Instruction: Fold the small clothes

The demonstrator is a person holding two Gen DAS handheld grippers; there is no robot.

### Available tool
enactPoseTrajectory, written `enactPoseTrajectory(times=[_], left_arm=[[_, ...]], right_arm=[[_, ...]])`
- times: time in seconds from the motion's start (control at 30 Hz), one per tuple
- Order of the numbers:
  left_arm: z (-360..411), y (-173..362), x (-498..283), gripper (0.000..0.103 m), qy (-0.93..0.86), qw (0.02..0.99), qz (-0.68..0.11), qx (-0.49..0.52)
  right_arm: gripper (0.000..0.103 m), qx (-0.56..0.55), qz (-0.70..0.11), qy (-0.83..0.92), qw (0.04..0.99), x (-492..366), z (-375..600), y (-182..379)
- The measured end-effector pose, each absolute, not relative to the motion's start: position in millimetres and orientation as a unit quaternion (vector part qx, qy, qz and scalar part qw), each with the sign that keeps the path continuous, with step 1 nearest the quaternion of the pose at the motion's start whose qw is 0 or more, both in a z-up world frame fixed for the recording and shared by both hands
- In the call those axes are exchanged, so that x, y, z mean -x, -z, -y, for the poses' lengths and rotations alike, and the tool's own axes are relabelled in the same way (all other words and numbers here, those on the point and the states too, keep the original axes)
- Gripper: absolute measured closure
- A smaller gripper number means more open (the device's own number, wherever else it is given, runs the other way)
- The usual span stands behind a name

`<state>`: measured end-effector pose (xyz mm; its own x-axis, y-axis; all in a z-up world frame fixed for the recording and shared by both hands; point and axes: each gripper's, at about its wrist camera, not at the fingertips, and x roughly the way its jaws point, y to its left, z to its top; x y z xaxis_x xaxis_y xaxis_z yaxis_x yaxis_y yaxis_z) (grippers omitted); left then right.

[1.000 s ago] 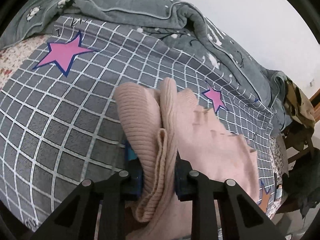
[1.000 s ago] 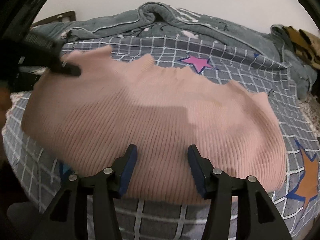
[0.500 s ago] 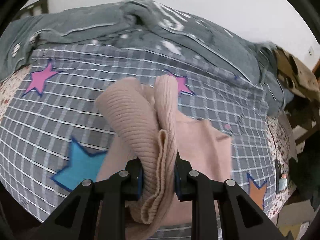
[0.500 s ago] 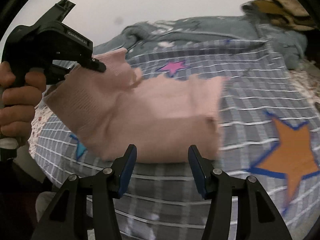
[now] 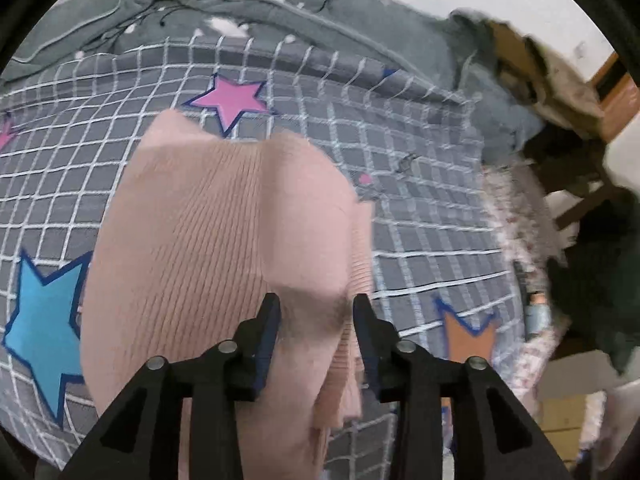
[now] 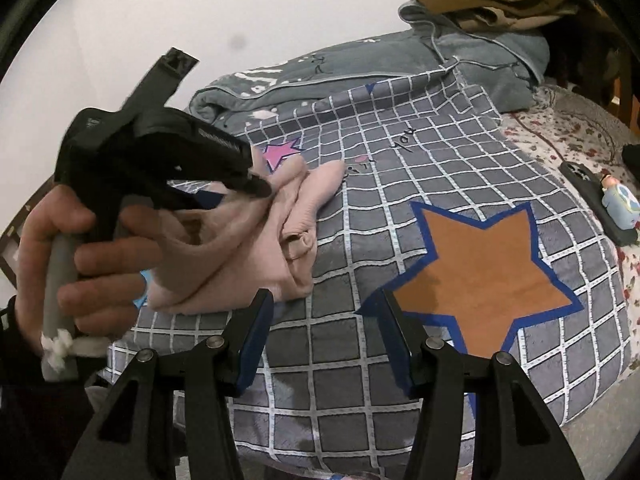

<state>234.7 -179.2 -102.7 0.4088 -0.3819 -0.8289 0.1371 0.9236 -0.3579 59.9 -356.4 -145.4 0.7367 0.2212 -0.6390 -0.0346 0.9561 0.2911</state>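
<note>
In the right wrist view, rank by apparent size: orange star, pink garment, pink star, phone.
1. Orange star, though it lies nearest the camera.
2. Pink garment, partly hidden by the left gripper, so its place against the star is unsure.
3. Phone.
4. Pink star, farthest away.

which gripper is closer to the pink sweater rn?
Left. The left gripper is right over the pink sweater, jaws opening with knit between them. The right gripper hangs open beside its near edge.
</note>
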Motion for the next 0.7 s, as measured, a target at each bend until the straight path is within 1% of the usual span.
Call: enactPoseTrajectory(times=[0.03,0.07,0.1,0.2,0.23,0.3,0.43,0.5,0.53,0.57,0.6,0.63,0.67,0.7], left_arm=[[176.1,98.7,-232.2,0.061,0.159,0.834,-0.514,0.122],[168.7,92.5,-229.4,0.052,0.161,0.839,-0.504,0.126],[157.3,84.5,-224.9,0.046,0.157,0.849,-0.489,0.127],[134.5,73.3,-216.2,0.046,0.125,0.872,-0.461,0.107],[125.4,71.6,-212.0,0.045,0.113,0.878,-0.453,0.100],[105.0,70.0,-205.6,0.045,0.092,0.888,-0.442,0.091],[65.4,79.1,-197.0,0.045,0.063,0.889,-0.443,0.094],[49.6,85.8,-194.2,0.045,0.058,0.886,-0.448,0.104],[44.0,89.3,-193.7,0.045,0.057,0.885,-0.450,0.107],[39.1,92.1,-192.5,0.045,0.056,0.884,-0.452,0.109],[37.0,94.0,-191.5,0.045,0.056,0.884,-0.451,0.110],[35.9,96.7,-190.4,0.045,0.057,0.884,-0.450,0.112],[33.8,98.9,-189.2,0.045,0.058,0.885,-0.449,0.112],[33.8,101.9,-187.4,0.045,0.059,0.885,-0.448,0.110]], right_arm=[[0.050,-0.132,-0.353,-0.077,0.923,-61.7,354.7,143.6],[0.050,-0.134,-0.349,-0.086,0.923,-62.5,351.7,141.2],[0.050,-0.135,-0.343,-0.101,0.924,-62.9,346.8,137.4],[0.048,-0.139,-0.324,-0.142,0.925,-67.1,332.7,128.3],[0.046,-0.141,-0.318,-0.156,0.925,-70.3,327.1,125.9],[0.045,-0.148,-0.314,-0.176,0.921,-78.1,318.5,123.5],[0.042,-0.173,-0.302,-0.206,0.914,-98.5,298.2,126.7],[0.042,-0.166,-0.315,-0.198,0.913,-113.0,285.5,132.0],[0.049,-0.154,-0.323,-0.186,0.915,-122.1,277.6,135.7],[0.066,-0.143,-0.325,-0.179,0.917,-126.7,273.2,138.0],[0.075,-0.120,-0.327,-0.168,0.922,-132.3,267.9,140.8],[0.092,-0.097,-0.328,-0.159,0.926,-135.4,263.4,143.4],[0.096,-0.085,-0.326,-0.160,0.928,-135.1,262.4,144.5],[0.096,-0.078,-0.313,-0.158,0.933,-130.1,266.6,142.7]])
